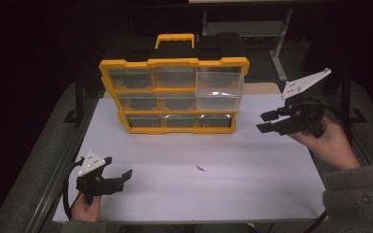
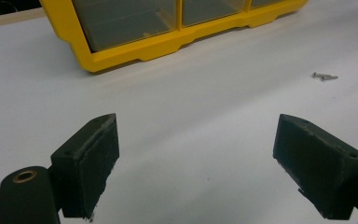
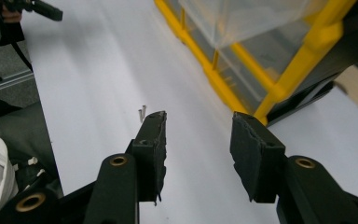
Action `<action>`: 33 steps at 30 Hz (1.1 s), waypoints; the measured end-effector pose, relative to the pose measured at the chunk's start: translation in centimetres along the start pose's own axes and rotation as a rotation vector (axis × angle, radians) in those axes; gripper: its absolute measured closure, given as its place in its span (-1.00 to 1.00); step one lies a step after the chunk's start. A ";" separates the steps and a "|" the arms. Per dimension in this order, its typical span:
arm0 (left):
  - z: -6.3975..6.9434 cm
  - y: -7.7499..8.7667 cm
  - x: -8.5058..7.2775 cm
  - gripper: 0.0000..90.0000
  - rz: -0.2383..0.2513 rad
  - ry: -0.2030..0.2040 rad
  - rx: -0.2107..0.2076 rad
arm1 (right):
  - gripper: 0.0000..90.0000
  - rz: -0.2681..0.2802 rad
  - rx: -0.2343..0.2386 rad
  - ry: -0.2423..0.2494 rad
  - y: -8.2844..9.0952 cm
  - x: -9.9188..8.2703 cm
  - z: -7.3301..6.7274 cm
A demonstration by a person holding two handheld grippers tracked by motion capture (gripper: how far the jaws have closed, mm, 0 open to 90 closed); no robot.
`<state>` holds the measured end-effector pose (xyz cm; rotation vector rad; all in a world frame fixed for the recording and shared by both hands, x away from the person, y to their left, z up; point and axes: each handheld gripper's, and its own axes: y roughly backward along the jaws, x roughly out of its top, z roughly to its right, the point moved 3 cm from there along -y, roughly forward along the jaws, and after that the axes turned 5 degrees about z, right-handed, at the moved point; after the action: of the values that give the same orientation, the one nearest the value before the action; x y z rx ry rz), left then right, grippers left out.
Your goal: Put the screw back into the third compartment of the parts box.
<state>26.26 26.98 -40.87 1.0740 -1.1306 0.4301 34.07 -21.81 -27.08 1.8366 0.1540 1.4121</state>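
A yellow and black organizer with clear drawers stands upright at the back middle of the white table. Its top right drawer sticks out a little. Two small screws lie loose on the table in front of it. My left gripper rests low at the front left, open and with nothing in it. In the left gripper view the screws lie ahead to the right and the organizer ahead. My right gripper hovers open to the right of the organizer, pointing left; its view shows the screws and the protruding drawer.
The table's metal frame rail runs along the left edge. A wooden board shows behind the organizer on the right. The organizer's yellow handle rises on top. The other hand's gripper appears far off in the right gripper view.
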 end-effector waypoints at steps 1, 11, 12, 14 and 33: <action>0.0 0.0 0.0 -0.70 -0.003 -0.004 0.001 | 0.17 -0.005 0.003 -0.001 -0.5 -0.4 -0.1; 0.0 0.0 0.0 -0.70 -0.005 0.001 0.000 | 0.11 -0.034 0.044 -0.011 -5.6 -3.9 -1.4; 0.0 0.0 0.0 -0.70 -0.006 0.002 0.000 | 0.11 -0.041 0.051 -0.018 -6.1 -4.2 -1.6; 0.0 0.0 0.0 -0.70 -0.006 0.001 -0.001 | 0.10 -0.058 0.054 -0.011 -7.3 -4.8 -1.9; 0.0 0.0 0.0 -0.70 0.000 0.005 -0.004 | 0.16 -0.144 0.115 0.037 -15.6 -5.8 -4.0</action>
<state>26.24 26.99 -40.88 1.0689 -1.1265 0.4305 34.07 -12.30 -41.34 1.8529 0.3853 1.3614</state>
